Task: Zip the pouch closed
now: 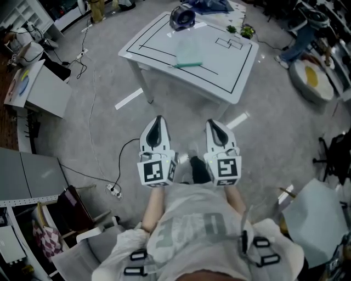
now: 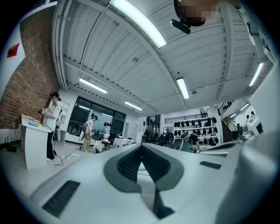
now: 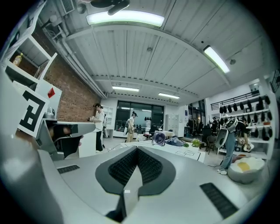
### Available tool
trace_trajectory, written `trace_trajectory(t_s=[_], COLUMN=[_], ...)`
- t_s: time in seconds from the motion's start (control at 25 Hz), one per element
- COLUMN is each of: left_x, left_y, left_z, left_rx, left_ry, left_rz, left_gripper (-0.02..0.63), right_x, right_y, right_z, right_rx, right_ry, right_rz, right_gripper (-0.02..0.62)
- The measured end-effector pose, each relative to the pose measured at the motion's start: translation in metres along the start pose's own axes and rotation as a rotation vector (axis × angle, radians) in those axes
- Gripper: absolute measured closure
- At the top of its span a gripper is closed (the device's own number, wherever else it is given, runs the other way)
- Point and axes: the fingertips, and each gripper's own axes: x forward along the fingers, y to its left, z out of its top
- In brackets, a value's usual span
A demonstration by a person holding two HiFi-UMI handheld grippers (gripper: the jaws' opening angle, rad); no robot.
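Observation:
The pouch (image 1: 189, 52) is a pale translucent green sleeve with a teal zip strip (image 1: 186, 65) along its near edge. It lies flat on the white table (image 1: 159, 52), well ahead of both grippers. My left gripper (image 1: 159, 118) and right gripper (image 1: 211, 122) are held side by side close to the person's body, over the floor, short of the table. Both point level towards the table. The left gripper (image 2: 141, 147) is shut with nothing between its jaws, and so is the right gripper (image 3: 137, 149). Neither touches the pouch.
On the table's far side sit a dark round object (image 1: 182, 17), blue cloth (image 1: 211, 5) and small green plants (image 1: 247, 31). A white cabinet (image 1: 41, 88) stands left, a cable and power strip (image 1: 115, 190) lie on the floor, an egg-shaped cushion (image 1: 311, 78) right. People stand about the room.

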Motion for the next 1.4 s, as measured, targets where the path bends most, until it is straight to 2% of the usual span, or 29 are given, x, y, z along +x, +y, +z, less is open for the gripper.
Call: trace_trajectory(t_s=[0.24,0.4,0.64,0.84,1.04,1.2,1.4], left_x=[0.012,0.037,0.076,0.128,0.176,0.220,0.288], left_y=[0.014,0.018,0.021,0.024,0.028,0.025,0.031], left_z=[-0.003,-0.015,-0.012,-0.007,-0.004,-0.003,-0.003], left_rx=[0.008,0.045,0.111,0.140,0.096,0.104,0.098], left_ry=[-0.011,-0.006,0.008,0.014,-0.004,-0.003,0.002], left_rz=[0.051,0.029,0.016,0.006,0.028,-0.031,-0.032], left_gripper=[0.598,0.598,0.598,0.598,0.598,0.599,0.598], right_x=[0.025,0.045,0.075,0.115,0.163,0.202,0.261], right_y=[-0.005,-0.011,-0.035,-0.067,-0.092,-0.101,-0.126], right_z=[-0.012,-0.019,-0.023,-0.015,-0.009,-0.002,0.007], right_rx=[-0.010,0.021,0.078,0.079,0.088,0.049,0.044], right_ry=[-0.012,-0.024,-0.035,-0.027,-0.008,0.026,0.029], right_rz=[0.014,0.023,0.003,-0.015,-0.011,0.032,0.048], right_gripper=[0.588,0.588,0.588,0.588,0.588,0.588,0.588])
